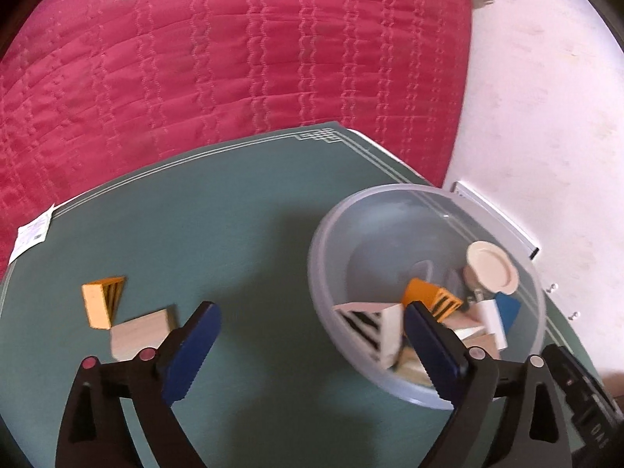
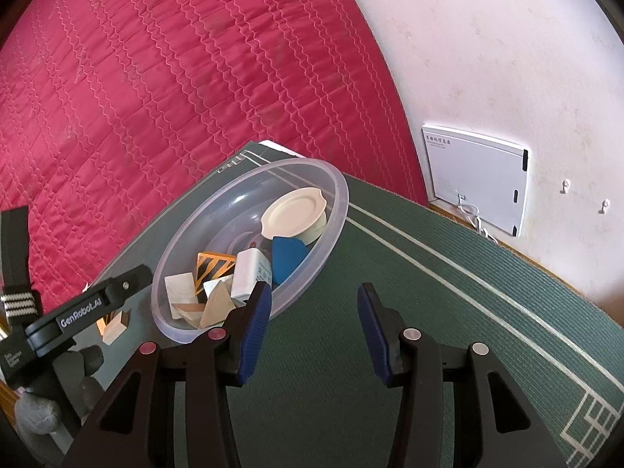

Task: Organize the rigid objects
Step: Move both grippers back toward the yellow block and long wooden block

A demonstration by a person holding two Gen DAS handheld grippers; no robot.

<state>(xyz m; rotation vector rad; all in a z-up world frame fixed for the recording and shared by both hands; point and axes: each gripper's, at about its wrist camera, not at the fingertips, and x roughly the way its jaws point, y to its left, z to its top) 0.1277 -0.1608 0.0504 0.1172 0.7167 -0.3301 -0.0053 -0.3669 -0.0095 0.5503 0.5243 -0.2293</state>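
A clear plastic bowl point(image 1: 394, 195) point(image 2: 340, 195) sits on the green mat point(image 1: 234, 214). It holds a cream lidded pot point(image 1: 492, 270) point(image 2: 292, 210), an orange black-striped block point(image 1: 431, 297) point(image 2: 212, 267), a blue piece point(image 2: 286, 257), a white box point(image 2: 249, 273) and pale wooden pieces. A white black-striped block point(image 1: 368, 327) lies blurred at the bowl's near side, just left of my left gripper's right-hand finger. My left gripper point(image 1: 312, 312) is open wide, nothing pressed between its pads. Left of it on the mat lie an orange striped block point(image 1: 102, 301) and a pale wooden block point(image 1: 140, 333). My right gripper point(image 2: 315, 292) hangs open over bare mat beside the bowl.
A red quilted bedspread point(image 1: 234, 58) lies beyond the mat. To the right there is a white wall with a white panel box point(image 2: 475, 191) and a cable. A paper tag point(image 1: 31, 236) sits at the mat's left edge. The left gripper's black body point(image 2: 89, 304) shows at the right wrist view's left.
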